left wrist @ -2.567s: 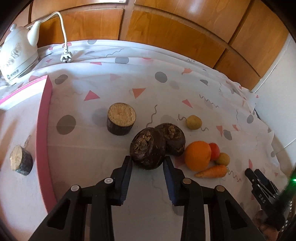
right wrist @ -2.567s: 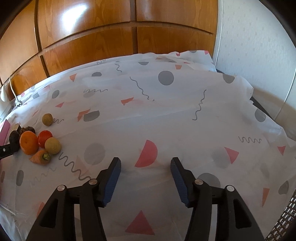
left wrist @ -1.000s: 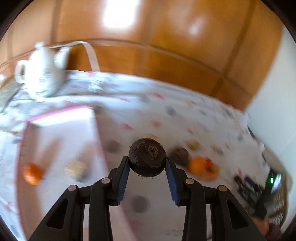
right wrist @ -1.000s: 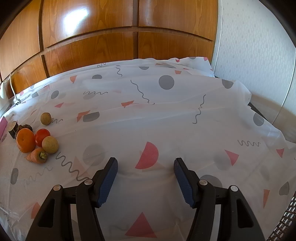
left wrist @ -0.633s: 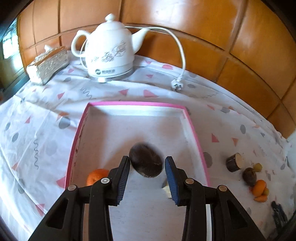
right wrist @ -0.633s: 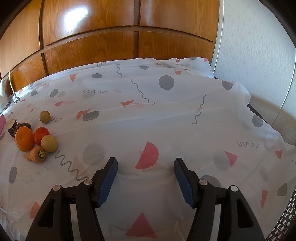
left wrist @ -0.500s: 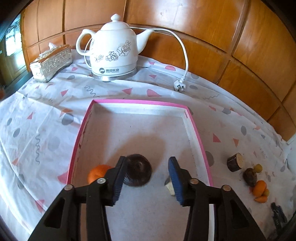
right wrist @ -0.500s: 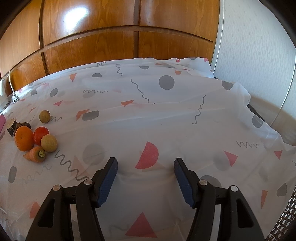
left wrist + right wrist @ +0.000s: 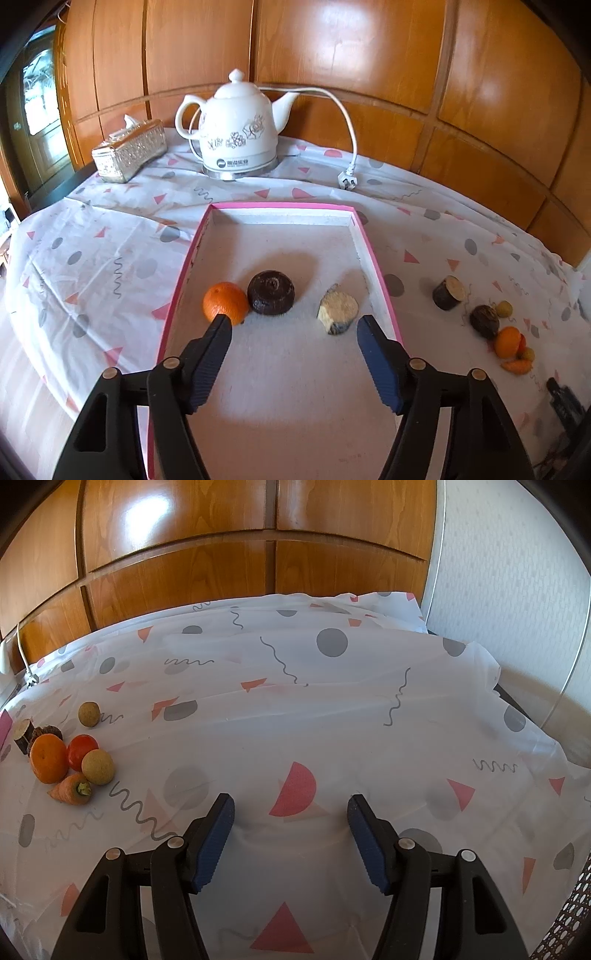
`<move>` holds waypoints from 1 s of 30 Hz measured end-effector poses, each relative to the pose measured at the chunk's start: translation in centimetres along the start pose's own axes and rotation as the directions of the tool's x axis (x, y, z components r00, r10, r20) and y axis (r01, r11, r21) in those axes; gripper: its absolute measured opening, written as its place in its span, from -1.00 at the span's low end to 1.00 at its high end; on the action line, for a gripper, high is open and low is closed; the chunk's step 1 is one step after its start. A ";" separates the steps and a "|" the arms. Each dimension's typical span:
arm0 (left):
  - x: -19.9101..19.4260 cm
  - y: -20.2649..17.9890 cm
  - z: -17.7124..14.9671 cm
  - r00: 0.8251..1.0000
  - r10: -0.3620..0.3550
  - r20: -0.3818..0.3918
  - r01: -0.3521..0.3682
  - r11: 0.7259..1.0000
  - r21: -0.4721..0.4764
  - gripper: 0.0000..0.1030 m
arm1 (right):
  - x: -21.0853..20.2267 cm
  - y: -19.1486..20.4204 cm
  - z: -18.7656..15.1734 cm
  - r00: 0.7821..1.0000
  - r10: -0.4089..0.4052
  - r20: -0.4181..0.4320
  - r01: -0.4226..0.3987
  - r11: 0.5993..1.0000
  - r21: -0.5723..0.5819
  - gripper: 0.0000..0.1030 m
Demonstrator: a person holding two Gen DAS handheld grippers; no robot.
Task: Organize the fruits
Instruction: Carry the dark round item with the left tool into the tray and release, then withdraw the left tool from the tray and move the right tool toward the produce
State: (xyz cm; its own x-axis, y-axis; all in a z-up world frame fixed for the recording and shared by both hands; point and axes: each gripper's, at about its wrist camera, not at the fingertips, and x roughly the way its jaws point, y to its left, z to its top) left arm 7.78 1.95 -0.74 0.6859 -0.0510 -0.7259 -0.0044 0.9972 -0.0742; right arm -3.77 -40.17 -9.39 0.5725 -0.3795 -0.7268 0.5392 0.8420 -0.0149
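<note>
A pink-rimmed tray [image 9: 375, 254] holds an orange [image 9: 224, 306], a dark round fruit [image 9: 270, 292] touching it, and a pale cut log piece [image 9: 338, 312]. My left gripper [image 9: 293, 325] hovers over the tray just short of them, its jaws opening with nothing between them. To the tray's right on the cloth lie a cut log piece [image 9: 448, 292], a dark fruit [image 9: 484, 321], an orange [image 9: 506, 341] and a carrot [image 9: 516, 366]. In the right wrist view the same pile shows at left: orange [image 9: 48, 758], tomato [image 9: 82, 752], carrot [image 9: 72, 794]. My right gripper [image 9: 290, 808] stands open over bare cloth.
A white electric kettle [image 9: 238, 133] with its cord and plug [image 9: 347, 181] stands behind the tray, with a silver tissue box [image 9: 129, 151] to its left. Wood panelling backs the table. A small tan fruit [image 9: 89, 713] lies apart from the pile.
My left gripper carried the dark fruit from the pile to the tray, let it go beside the orange, and drew back with wider jaws. The right gripper stayed still.
</note>
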 end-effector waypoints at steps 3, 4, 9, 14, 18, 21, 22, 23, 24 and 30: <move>-0.9 -0.1 -0.6 1.000 0.000 0.012 0.000 1.000 0.008 0.43 | 0.0 -0.1 0.0 1.000 0.001 0.000 -0.001 1.000 0.001 0.26; -1.2 -0.2 -0.8 1.000 -0.002 0.014 0.002 1.000 0.010 0.45 | 0.0 -0.1 0.0 1.000 0.002 0.000 -0.002 1.000 0.002 0.27; -2.2 -0.7 -1.9 1.000 -0.012 0.014 0.011 0.999 0.034 0.51 | 0.1 -0.2 0.1 1.000 0.004 0.000 -0.004 1.000 0.006 0.27; -2.6 -1.1 -3.0 1.000 -0.016 0.009 0.015 0.998 0.054 0.52 | 0.1 -0.2 0.1 1.000 0.001 -0.002 -0.001 1.000 0.002 0.27; -3.0 -1.0 -3.8 1.000 -0.018 0.004 0.018 0.998 0.058 0.53 | 0.1 -0.1 0.2 1.000 -0.003 -0.005 0.003 1.000 -0.001 0.27; -3.1 -0.7 -4.2 1.000 -0.015 0.002 0.015 0.999 0.049 0.54 | 0.1 -0.1 0.2 1.000 -0.006 -0.007 0.006 1.000 -0.003 0.27; -3.2 -0.6 -4.4 1.000 -0.014 0.001 0.014 0.999 0.045 0.55 | 0.1 0.0 0.2 1.000 -0.007 -0.008 0.007 1.000 -0.004 0.27; -3.3 -0.5 -4.5 1.000 -0.012 0.001 0.012 0.999 0.042 0.55 | 0.1 0.0 0.2 1.000 -0.009 -0.008 0.009 1.000 -0.005 0.27; -3.4 -0.3 -4.7 1.000 -0.009 0.002 0.009 0.999 0.039 0.55 | 0.1 0.0 0.2 1.000 -0.010 -0.009 0.010 1.000 -0.005 0.27; -3.7 0.9 -5.4 1.000 0.018 0.011 -0.018 1.000 -0.001 0.65 | 0.1 0.2 0.8 0.999 -0.022 -0.048 0.022 1.000 -0.006 0.27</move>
State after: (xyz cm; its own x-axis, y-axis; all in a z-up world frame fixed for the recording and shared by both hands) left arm 1.31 2.71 -1.77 0.6939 -0.0320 -0.7194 -0.0177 0.9979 -0.0615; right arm -3.10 -40.34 -8.86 0.5302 -0.3793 -0.7583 0.5479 0.8358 -0.0350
